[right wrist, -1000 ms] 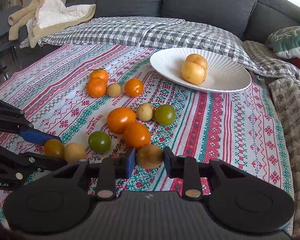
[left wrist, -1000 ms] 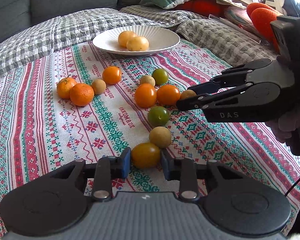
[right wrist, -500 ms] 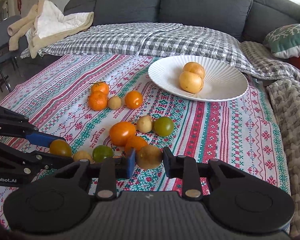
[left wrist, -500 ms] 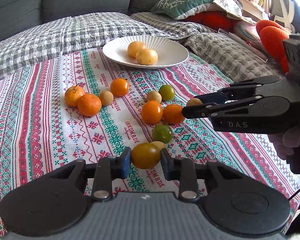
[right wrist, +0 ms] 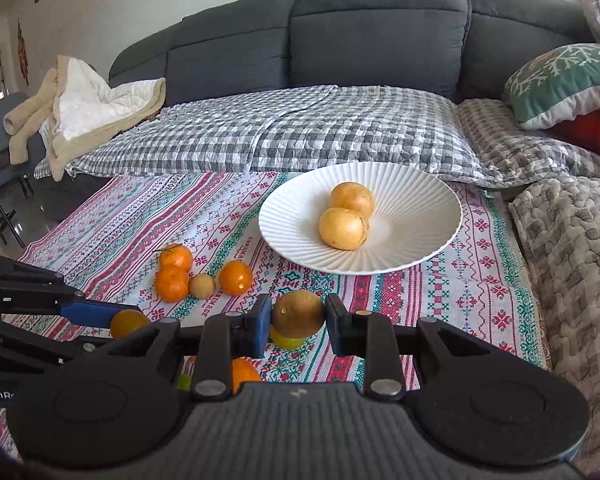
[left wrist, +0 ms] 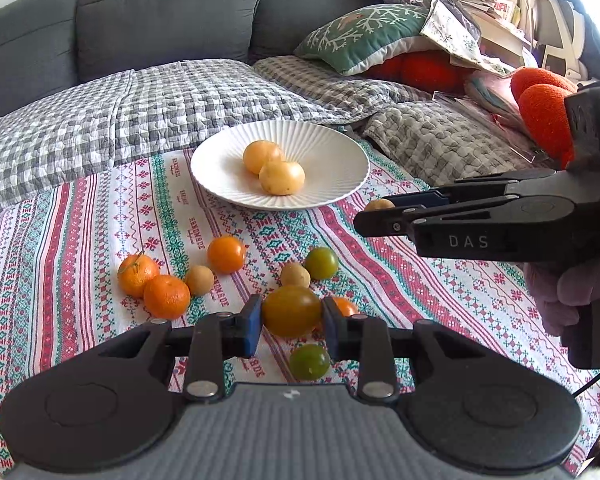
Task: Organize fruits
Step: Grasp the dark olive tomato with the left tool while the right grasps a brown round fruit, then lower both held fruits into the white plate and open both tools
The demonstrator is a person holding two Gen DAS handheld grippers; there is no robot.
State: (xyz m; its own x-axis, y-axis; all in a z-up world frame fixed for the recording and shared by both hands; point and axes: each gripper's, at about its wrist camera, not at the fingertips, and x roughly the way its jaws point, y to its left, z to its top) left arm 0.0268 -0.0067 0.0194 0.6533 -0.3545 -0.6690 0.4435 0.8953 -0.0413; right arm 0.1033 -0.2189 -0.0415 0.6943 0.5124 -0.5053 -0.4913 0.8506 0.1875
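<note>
Now both tongs are clamped on fruit short of the white ribbed plate [left wrist: 352,168] — left tongs [left wrist: 291,312] gripping an olive-amber round tomato [left wrist: 291,311], right tongs [right wrist: 298,314] gripping a brownish round fruit [right wrist: 298,313].

Patterned cloth [left wrist: 80,248] bears plate [left wrist: 340,160], perhaps nine loose fruits [left wrist: 166,296].

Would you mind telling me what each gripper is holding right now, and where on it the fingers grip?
The left gripper clamps an amber-green tomato by its two opposite sides; the right gripper likewise pinches a small brown fruit across its sides.
</note>
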